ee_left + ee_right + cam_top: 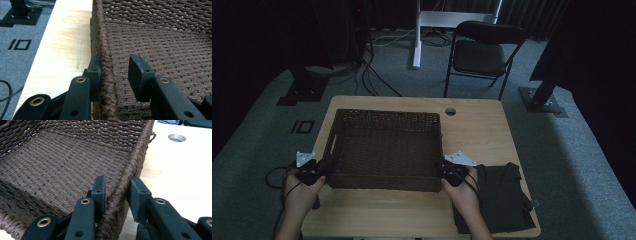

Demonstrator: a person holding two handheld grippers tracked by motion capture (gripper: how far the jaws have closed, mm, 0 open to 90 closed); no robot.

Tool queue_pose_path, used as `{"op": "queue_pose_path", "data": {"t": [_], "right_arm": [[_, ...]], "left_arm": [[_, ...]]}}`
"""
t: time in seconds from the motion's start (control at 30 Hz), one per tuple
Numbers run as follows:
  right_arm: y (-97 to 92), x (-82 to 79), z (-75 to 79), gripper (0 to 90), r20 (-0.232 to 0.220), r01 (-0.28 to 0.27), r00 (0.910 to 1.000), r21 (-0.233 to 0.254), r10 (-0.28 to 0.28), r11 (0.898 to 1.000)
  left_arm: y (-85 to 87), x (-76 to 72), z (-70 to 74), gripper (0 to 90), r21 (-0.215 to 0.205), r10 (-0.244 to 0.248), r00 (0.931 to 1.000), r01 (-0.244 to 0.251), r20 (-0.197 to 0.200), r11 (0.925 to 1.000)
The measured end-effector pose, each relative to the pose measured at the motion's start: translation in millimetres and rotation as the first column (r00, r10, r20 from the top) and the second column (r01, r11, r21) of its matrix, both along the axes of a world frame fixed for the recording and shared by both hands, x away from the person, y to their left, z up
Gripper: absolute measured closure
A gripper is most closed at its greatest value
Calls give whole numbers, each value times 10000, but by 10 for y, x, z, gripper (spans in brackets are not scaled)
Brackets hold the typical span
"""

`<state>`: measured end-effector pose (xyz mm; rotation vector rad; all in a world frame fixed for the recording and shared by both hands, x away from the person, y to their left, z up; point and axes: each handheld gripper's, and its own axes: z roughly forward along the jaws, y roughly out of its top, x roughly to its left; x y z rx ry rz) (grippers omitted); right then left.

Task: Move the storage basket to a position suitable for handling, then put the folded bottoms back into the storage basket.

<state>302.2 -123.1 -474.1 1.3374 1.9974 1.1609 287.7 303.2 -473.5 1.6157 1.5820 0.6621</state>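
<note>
A dark brown woven basket (384, 114) with nothing in it sits on the wooden table (477, 135). My left gripper (323, 175) is at its near left corner and my right gripper (443, 170) at its near right corner. In the left gripper view the left gripper (115, 60) straddles the basket rim (105, 50): the outer pad lies against the rim and the inner pad stands a small gap off it. In the right gripper view the right gripper (118, 181) has the basket rim (135, 162) pinched between both pads.
A dark folded cloth (499, 200) lies on the table's near right corner, beside my right hand. A round cable hole (450, 111) sits near the far edge. Behind the table stand a black chair (484, 50) and floor cables (377, 80).
</note>
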Motion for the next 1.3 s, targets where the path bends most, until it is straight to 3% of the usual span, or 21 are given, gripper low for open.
{"op": "queue_pose_path", "data": {"t": [0.57, 0.63, 0.7, 0.8, 0.83, 0.9, 0.93, 1.0, 1.07, 1.2, 1.3], "right_arm": [[8, -94, 6, 691, -63, -39, 10000, -30, 39, 10000], [10, -90, 12, 689, -90, -49, 9999, -62, 49, 10000], [-3, -80, 15, 673, -169, -39, 9998, 224, 43, 9997], [-42, -63, 11, 558, -203, -385, 9990, 471, 395, 9981], [-49, -58, 9, 511, -116, -526, 9985, 343, 531, 9980], [-79, -30, 14, 371, -98, -895, 9959, 413, 900, 9951], [-92, -8, 18, 321, 91, -1141, 9935, 559, 1138, 9919], [-83, 19, 16, 224, 158, -1424, 9898, 607, 1417, 9879], [-40, 29, 8, 196, 100, -1657, 9862, 480, 1654, 9850], [9, 25, 4, 164, 215, -1838, 9828, 193, 1834, 9828], [12, 25, 30, 164, 341, -1875, 9818, 119, 1870, 9822]], "left_arm": [[20, -111, 0, 645, 12, -137, 9999, 137, -21, 9999], [37, -104, -1, 637, 41, -351, 9994, 351, 4, 9994], [56, -95, 2, 611, 197, -712, 9975, 712, -28, 9973], [78, -82, 14, 512, 150, -1224, 9923, 1226, -166, 9923], [89, -70, 31, 488, 105, -1429, 9894, 1432, -261, 9896], [91, -45, 57, 397, -82, -1784, 9829, 1782, -466, 9840], [90, -38, 64, 342, -126, -1855, 9813, 1851, -507, 9826], [81, -24, 83, 315, -151, -1877, 9805, 1871, -575, 9822], [64, -12, 81, 219, -211, -2118, 9755, 2109, -603, 9773], [61, -14, 95, 193, -112, -2207, 9735, 2205, -606, 9753], [81, -18, 145, 167, -95, -2205, 9747, 2203, -369, 9754]]}}
